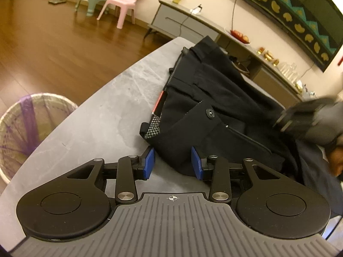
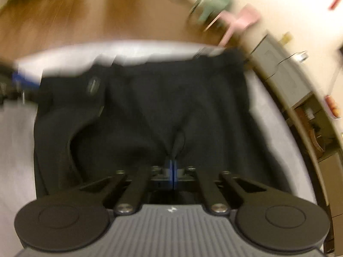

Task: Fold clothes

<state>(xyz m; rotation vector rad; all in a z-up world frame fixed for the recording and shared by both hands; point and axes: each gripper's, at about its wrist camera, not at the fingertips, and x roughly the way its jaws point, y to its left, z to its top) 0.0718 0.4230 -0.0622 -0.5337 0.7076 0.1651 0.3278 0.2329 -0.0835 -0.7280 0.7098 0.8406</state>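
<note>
On the table (image 1: 96,107), trousers (image 2: 171,107) sit pinched in the right claw (image 2: 172,167), the left claw (image 1: 172,162) gaping beside them.

No legible text or labels

Warm, dim; right view perhaps motion-blurred

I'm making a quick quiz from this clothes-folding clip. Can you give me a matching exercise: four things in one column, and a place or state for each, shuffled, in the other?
Things:
1. left gripper
2. right gripper
3. black trousers
4. waste basket

Places or states:
A. on the floor beside the table
B. shut on a pinch of black cloth
C. spread on the grey table
D. jaws apart at the waistband edge, not gripping

Pairs: 1-D, 2-B, 3-C, 4-A
</note>
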